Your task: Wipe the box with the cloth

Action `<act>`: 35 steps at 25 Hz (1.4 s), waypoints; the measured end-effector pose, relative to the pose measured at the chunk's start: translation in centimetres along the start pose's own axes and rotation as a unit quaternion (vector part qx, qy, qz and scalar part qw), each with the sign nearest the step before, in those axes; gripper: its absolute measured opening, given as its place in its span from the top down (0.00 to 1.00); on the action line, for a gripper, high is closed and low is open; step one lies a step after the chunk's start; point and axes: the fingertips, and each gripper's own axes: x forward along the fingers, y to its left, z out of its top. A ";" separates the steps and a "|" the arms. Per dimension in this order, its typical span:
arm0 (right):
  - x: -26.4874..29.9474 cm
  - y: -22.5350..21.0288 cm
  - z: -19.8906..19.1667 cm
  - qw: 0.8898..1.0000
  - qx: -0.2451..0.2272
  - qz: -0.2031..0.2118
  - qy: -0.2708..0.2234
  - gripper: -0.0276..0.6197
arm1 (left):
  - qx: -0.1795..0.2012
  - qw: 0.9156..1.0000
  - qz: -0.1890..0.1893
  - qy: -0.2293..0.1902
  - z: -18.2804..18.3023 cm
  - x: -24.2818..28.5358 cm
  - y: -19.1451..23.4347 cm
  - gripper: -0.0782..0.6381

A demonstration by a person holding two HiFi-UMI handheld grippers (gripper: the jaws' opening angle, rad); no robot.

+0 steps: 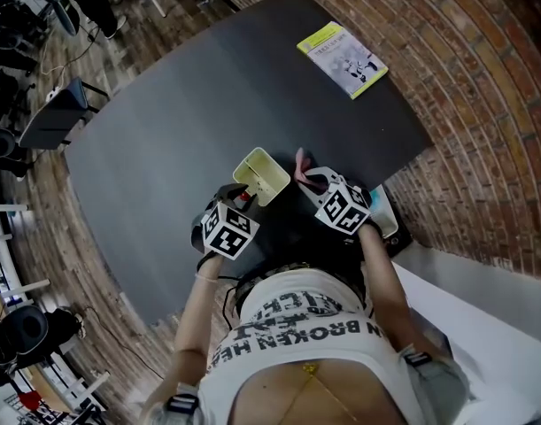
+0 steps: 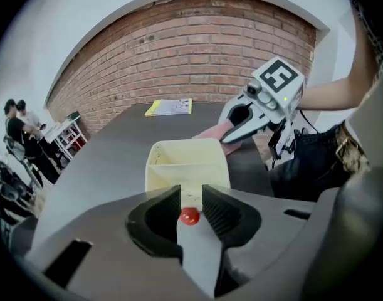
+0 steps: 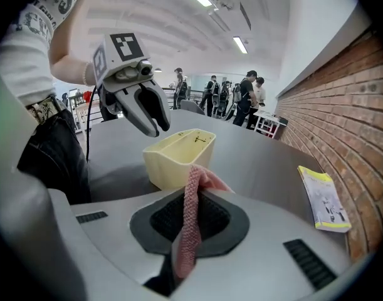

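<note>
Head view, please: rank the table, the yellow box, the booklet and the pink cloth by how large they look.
1. table
2. booklet, only slightly larger-looking than the box
3. box
4. cloth, with just a small part showing

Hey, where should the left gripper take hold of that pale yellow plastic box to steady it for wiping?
Probably the wall nearest the left gripper, coming from above. The pale yellow plastic box stands upright and open-topped, so one finger fits inside its thin rim and one outside. That leaves the far side free for the pink cloth.
</note>
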 end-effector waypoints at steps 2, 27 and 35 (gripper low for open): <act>-0.1 0.1 -0.2 1.000 -0.002 0.000 0.002 0.93 | 0.074 0.997 0.019 0.031 -1.3 -0.3 1.6 0.77; 0.4 -0.9 -1.1 1.000 0.004 -0.012 0.022 0.93 | 0.368 0.908 -0.014 0.198 -3.5 2.4 0.4 0.83; 1.8 -2.5 1.3 1.000 -0.024 0.018 -0.009 0.93 | 0.251 0.954 -0.074 0.144 -2.3 2.6 -2.0 0.87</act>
